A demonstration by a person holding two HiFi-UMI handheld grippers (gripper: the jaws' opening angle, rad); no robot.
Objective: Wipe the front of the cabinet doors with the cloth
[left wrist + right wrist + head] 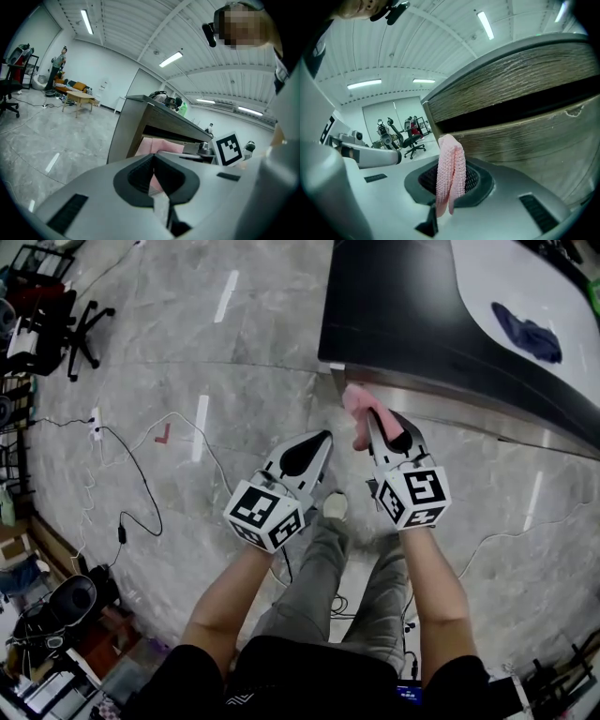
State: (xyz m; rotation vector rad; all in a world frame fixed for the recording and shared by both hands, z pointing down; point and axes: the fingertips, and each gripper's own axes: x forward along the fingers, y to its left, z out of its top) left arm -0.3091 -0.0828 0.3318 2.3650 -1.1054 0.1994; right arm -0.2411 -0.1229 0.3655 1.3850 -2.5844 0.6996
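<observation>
While the right tool [373,427] pinches the folded pink cloth [450,173] between its jaws just beside the wood-grain cabinet doors [520,89], the left tool [319,442] hangs alongside with its jaws pressed together on nothing.

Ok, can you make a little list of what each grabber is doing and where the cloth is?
Left gripper: shut, empty
Right gripper: shut on the pink cloth
Cloth: pokes out past the jaws, close to the cabinet
Touching the cabinet: can't tell
Cabinet front: wood grain, with a dark gap across it
On the cabinet top: a blue rag
</observation>
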